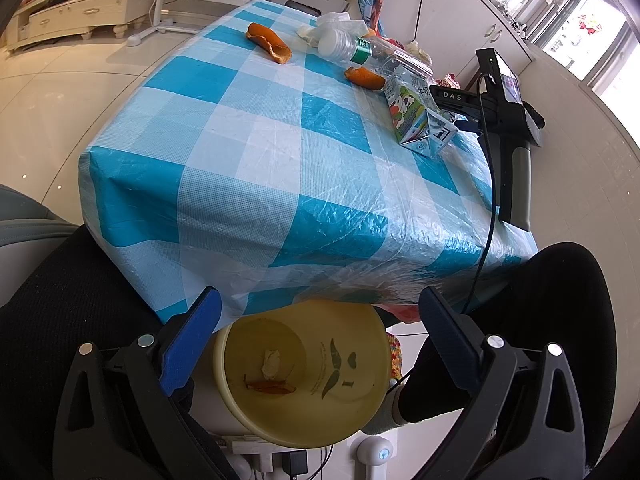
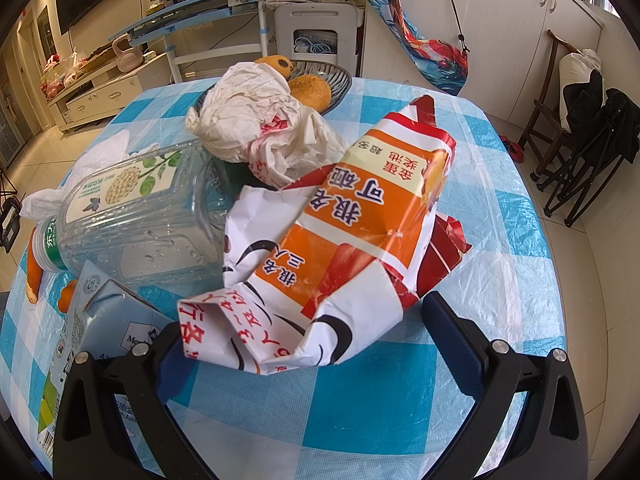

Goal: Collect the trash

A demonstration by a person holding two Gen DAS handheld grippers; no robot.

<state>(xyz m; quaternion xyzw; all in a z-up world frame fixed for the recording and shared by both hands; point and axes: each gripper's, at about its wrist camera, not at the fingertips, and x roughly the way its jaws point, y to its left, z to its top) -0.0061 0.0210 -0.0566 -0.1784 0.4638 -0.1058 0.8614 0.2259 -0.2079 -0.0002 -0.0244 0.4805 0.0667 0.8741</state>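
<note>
In the left wrist view my left gripper [image 1: 320, 300] hangs open over a yellow bin [image 1: 352, 412] below the table's near edge. A tissue wad [image 1: 272, 362] and an orange peel [image 1: 272, 387] lie in the bin. On the checked tablecloth [image 1: 260, 140] lie two more peels [image 1: 270, 42] [image 1: 364, 77], a clear bottle [image 1: 360, 50] and a milk carton [image 1: 416, 118]. In the right wrist view my right gripper [image 2: 304, 320] is open around the near end of a crumpled orange-and-white snack bag [image 2: 360, 224] on the table. The bag hides the left fingertip.
Left of the bag are the bottle [image 2: 140, 216] and carton [image 2: 104, 320]; behind it, a crumpled white wrapper [image 2: 256, 120] and a bowl [image 2: 340, 78] of buns. Black-clad legs [image 1: 60, 300] flank the bin. The other gripper's handle [image 1: 520, 176] overhangs the table's right edge.
</note>
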